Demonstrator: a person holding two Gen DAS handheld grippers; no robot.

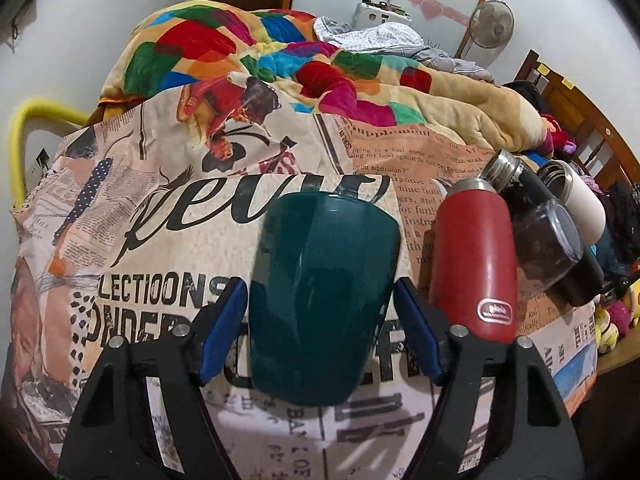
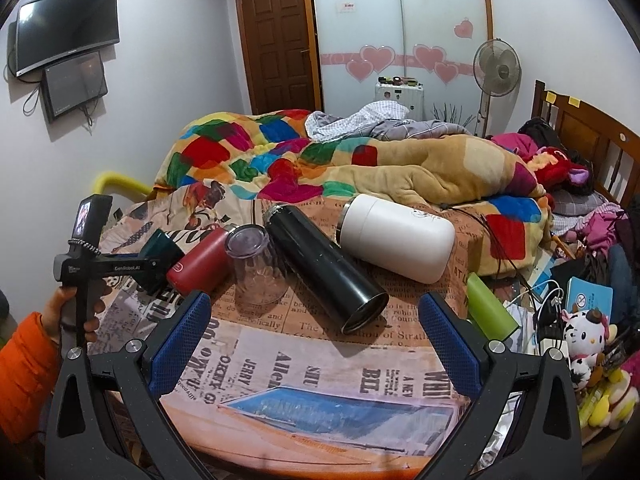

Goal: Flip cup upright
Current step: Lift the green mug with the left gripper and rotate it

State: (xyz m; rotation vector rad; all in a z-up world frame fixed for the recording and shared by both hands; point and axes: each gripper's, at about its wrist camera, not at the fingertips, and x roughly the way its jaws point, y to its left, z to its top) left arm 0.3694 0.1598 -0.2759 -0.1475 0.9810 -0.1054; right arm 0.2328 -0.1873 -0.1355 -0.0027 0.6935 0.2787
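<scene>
Between the blue-padded fingers of the left gripper (image 1: 320, 332), in the left wrist view, sits the dark teal glossy cup (image 1: 320, 300), lying on the newspaper-print tablecloth (image 1: 132, 264) with its closed base towards the camera and its mouth pointing away. The jaws stand on both flanks of the cup body; the left pad appears to touch, the right pad shows a sliver of gap, so whether the grip is clenched cannot be told. Judgement: the straddling pose suits a side grasp ahead of rotating the cup onto its base. Just beside the cup on its right lies the red metal flask (image 1: 472, 264), and beyond it a black cylindrical flask (image 1: 532, 216), a clear plastic tumbler (image 1: 560, 236) and a white insulated bottle (image 1: 580, 196). Open cloth lies to the left; the red flask crowds the right finger.

From the right wrist view, the right gripper (image 2: 316, 344) hangs released and holds nothing, jaws wide over bare cloth near the table edge. The teal cup (image 2: 158, 246) shows at far left, partly hidden behind the left gripper (image 2: 152, 268), which an orange-sleeved hand (image 2: 76, 312) holds. Red flask (image 2: 202, 264), tumbler (image 2: 256, 268), black flask (image 2: 324, 268) and white bottle (image 2: 396, 236) all lie on their sides in a row. Judgement: clutter at the right edge limits room there; the foreground offers the freest setting-down area
</scene>
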